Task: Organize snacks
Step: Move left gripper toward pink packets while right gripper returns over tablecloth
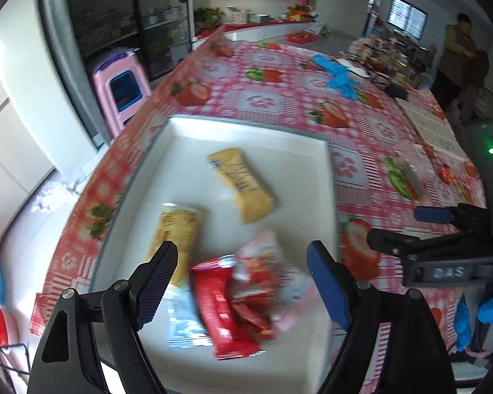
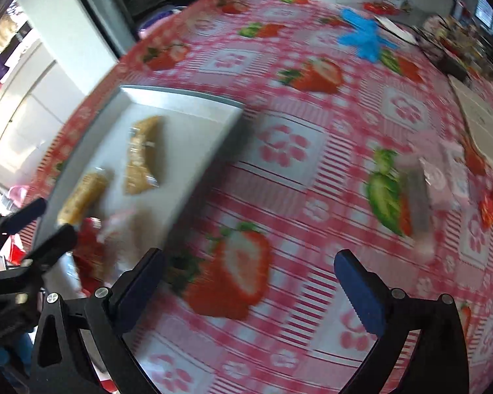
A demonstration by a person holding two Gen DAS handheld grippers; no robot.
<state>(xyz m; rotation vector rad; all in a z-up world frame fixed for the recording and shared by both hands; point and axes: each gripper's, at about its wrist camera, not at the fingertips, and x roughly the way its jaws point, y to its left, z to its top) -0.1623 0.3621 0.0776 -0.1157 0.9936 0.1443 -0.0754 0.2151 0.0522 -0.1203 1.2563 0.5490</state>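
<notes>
1. Lying inside a shallow white rectangular tray (image 1: 315,144), five snack packets are seen: a yellow flat packet (image 1: 241,184) near the middle, a pale yellow oblong packet (image 1: 177,229) to its left, and a glossy red wrapper (image 1: 223,308), a red-and-white crinkled packet (image 1: 263,262) and a light blue packet (image 1: 184,321) bunched together at the near end.
2. The red wrapper is overlapped by the red-and-white crinkled packet; the light blue packet lies just beside the red wrapper, partly under it.
3. The left gripper (image 1: 243,272) is held above the near end of the tray with its jaws spread; the bunched packets are seen between the blue pads, and no pad is pressed on any of them.
4. The right gripper (image 2: 249,279) is held over the tablecloth beside the tray with its jaws spread wide and nothing between them.
5. The tray is set on a pink-and-white checked tablecloth with strawberry prints (image 2: 312,197).
6. A pink wrapped packet (image 2: 440,177) lies on the tablecloth well apart from the tray, to its right; its details are blurred.
7. A blue glove (image 1: 338,77) lies at the far side of the tablecloth.
8. A pink plastic stool (image 1: 121,93) stands on the floor beyond the table's left edge.
</notes>
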